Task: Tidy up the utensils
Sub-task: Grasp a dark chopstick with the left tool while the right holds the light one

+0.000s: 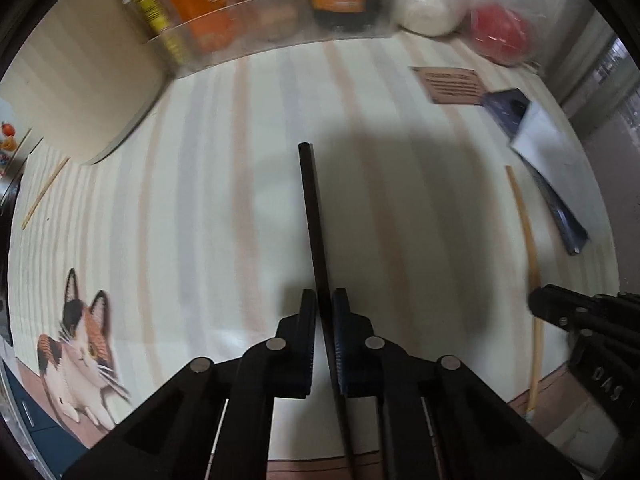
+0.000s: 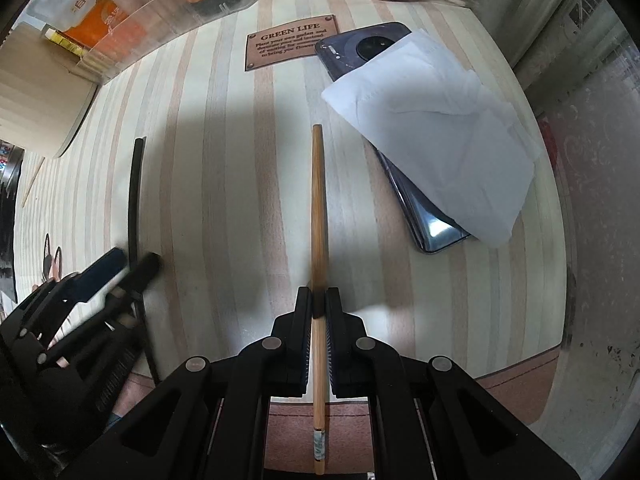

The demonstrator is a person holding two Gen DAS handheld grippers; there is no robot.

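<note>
My left gripper (image 1: 323, 300) is shut on a black chopstick (image 1: 312, 216) that points forward over the striped tablecloth (image 1: 200, 184). My right gripper (image 2: 319, 300) is shut on a wooden chopstick (image 2: 318, 208) that points forward too. In the left wrist view the wooden chopstick (image 1: 528, 240) and the right gripper (image 1: 560, 308) show at the right. In the right wrist view the black chopstick (image 2: 135, 196) and the left gripper (image 2: 128, 268) show at the left. Another thin wooden stick (image 1: 44, 192) lies at the far left.
A phone (image 2: 412, 200) under a white tissue (image 2: 436, 128) lies right of the wooden chopstick. A clear rack of sauce bottles and packets (image 1: 260, 12), bagged food (image 1: 500, 32) and a beige box (image 1: 80, 92) stand at the back. A cat picture (image 1: 80, 352) is printed front left.
</note>
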